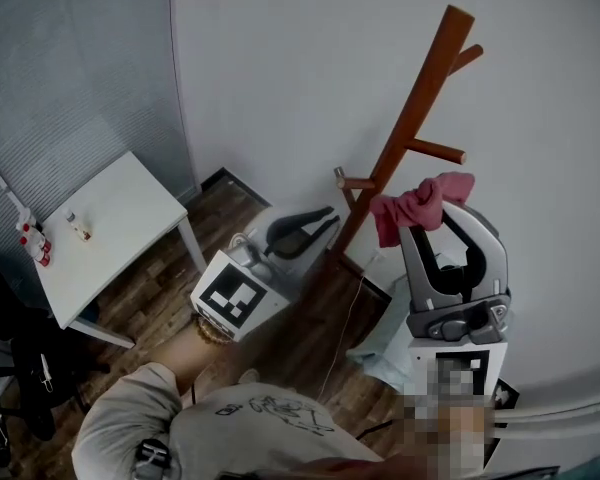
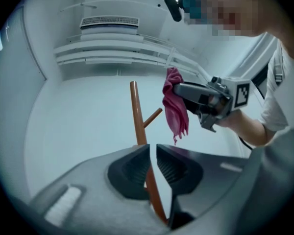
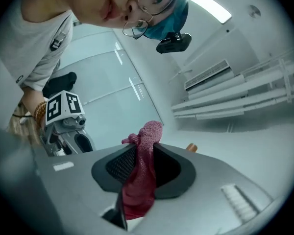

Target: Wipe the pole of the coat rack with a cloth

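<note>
Pink cloth (image 1: 412,208) pinched in jaws of right gripper (image 3: 143,153) near pole (image 1: 410,118) (left gripper (image 2: 153,153) jaws slightly apart).

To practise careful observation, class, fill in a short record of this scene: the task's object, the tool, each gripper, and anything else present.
coat rack pole: brown wood with side pegs, in front of a white wall
cloth: pink, close to the pole; contact unclear
right gripper: shut on the cloth
left gripper: jaws slightly apart, pole seen in the gap, not clamped
elsewhere: white table with small bottles
</note>
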The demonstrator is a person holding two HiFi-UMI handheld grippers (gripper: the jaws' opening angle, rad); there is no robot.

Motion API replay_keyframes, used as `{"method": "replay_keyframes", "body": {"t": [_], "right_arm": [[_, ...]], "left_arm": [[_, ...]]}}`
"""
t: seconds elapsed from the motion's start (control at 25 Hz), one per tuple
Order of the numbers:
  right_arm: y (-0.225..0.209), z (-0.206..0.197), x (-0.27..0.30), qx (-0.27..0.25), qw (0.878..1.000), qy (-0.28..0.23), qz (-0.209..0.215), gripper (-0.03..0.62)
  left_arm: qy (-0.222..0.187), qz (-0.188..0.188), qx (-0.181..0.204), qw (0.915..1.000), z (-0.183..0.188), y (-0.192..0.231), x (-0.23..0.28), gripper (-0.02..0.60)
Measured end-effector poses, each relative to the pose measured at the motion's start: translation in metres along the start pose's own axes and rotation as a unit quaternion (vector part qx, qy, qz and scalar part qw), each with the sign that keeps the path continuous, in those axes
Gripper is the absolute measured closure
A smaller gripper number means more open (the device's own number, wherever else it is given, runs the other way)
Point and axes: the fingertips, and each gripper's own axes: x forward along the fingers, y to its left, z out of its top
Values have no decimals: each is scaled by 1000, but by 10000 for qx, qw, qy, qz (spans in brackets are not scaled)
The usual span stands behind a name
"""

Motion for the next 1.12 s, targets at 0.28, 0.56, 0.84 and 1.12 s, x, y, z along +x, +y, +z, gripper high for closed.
{"method": "replay_keyframes", "body": {"t": [0.28,0.56,0.84,1.12], "right_arm": [[-73,41,33,-1201,9919,-155,-379,490],[-120,28,75,-1730,9828,96,-638,490],[-134,-1,105,-1778,9813,462,-569,490],[-123,-43,105,-1739,9808,794,-378,490]], "left_arm": [[-19,-97,65,9999,6,24,6,525],[-52,-110,131,9998,13,37,13,511],[-50,-158,53,9998,11,43,21,508],[33,-225,-58,9997,-5,44,30,502]]}}
